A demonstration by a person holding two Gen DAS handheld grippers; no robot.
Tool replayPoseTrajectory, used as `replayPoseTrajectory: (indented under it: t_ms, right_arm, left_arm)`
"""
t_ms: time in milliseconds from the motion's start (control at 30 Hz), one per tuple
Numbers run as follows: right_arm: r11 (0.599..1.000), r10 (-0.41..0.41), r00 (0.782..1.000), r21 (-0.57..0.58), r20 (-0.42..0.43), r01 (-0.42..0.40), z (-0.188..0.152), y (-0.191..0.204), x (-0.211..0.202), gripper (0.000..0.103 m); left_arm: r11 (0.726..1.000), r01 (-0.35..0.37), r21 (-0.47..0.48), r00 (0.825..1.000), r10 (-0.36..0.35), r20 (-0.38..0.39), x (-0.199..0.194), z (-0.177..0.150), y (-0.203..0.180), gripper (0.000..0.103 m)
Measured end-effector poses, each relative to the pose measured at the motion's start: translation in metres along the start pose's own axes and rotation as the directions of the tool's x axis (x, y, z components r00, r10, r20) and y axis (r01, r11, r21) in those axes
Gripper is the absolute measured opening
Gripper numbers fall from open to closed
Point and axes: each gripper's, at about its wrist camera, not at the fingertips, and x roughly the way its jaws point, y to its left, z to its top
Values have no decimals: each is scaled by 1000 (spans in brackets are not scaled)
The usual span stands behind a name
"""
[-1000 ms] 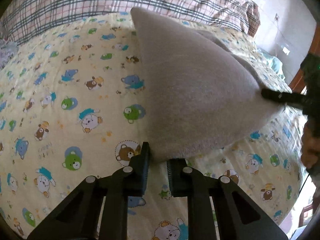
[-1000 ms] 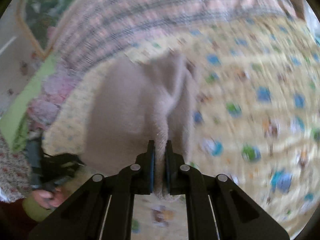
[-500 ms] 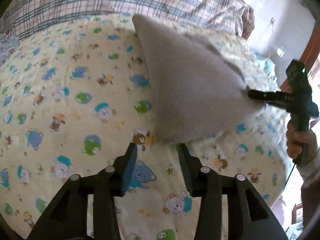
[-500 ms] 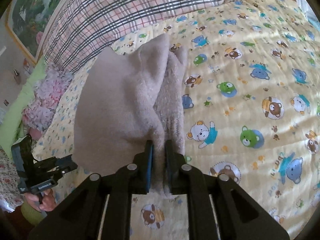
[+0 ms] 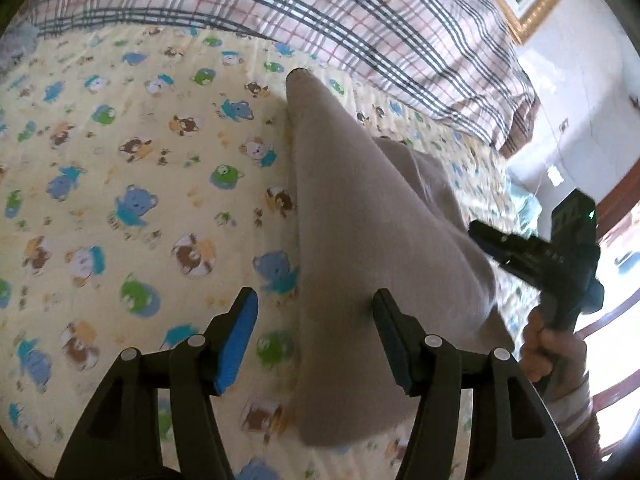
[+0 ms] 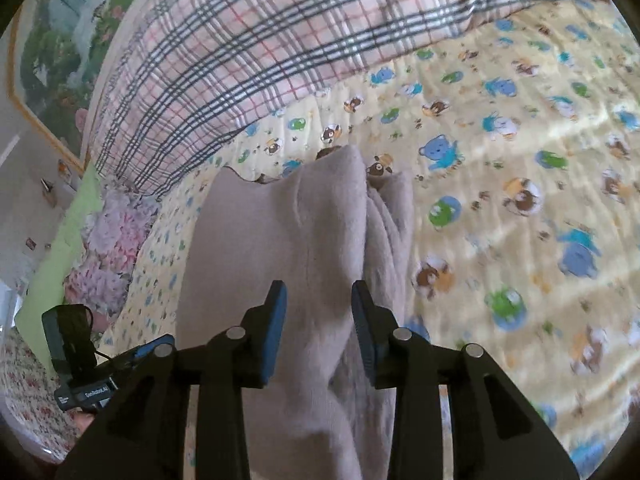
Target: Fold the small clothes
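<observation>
Both grips seen a second earlier have been released: the left gripper (image 5: 314,344) and right gripper (image 6: 319,330) are opening, pads clear of the beige fleece garment (image 5: 372,248), which is laid folded on the bear-print bedsheet (image 5: 120,160). One fold appears done; further folds may be left.

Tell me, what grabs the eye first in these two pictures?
A plain beige garment lies folded on a yellow bedsheet printed with cartoon bears. Behind it is a pink plaid pillow. In the foreground, the left gripper and the right gripper are opening, their blue-padded fingers not pressing the cloth.
</observation>
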Motion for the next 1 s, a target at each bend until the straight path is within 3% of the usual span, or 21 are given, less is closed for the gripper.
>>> replayPoseTrajectory:
  t_ms: [133,200,433,567,633,833,933,967,1000]
  right_arm:
    - [1000,-19,999,2,-32,19,6,-4,18,33]
    - [1000,-13,999,2,-32,13,8,-5,21,9]
    - [999,38,988,0,148,-39,24,-2,-28,7]
    - [998,-69,996,6,50,68,18,-18,6,7]
    - [996,-85,996,22,20,84,10,-28,19,7]
    - [996,-82,996,25,45,81,6,-29,10,8]
    - [996,-87,994,33,64,85,4,-23,0,12]
    - [996,-84,994,38,68,82,3,-21,-4,23]
    - [997,-73,995,41,69,70,2,-20,-5,48]
  left_arm:
    - [1000,12,-15,1000,-12,-1,13,11,0,62]
    - [1000,12,-17,1000,-12,-3,18,13,-1,62]
    - [1000,-5,11,1000,5,14,19,22,-12,67]
    - [1000,-20,15,1000,20,-18,37,24,-14,71]
    - [1000,-25,13,999,25,-30,43,23,-12,77]
    - [1000,0,-18,999,-1,-48,50,22,-5,79]
    - [1000,5,-25,999,-6,-53,54,20,-6,80]
    - [1000,8,-29,998,-9,-57,55,20,-6,80]
    - [999,11,-34,998,-13,-61,57,20,-6,80]
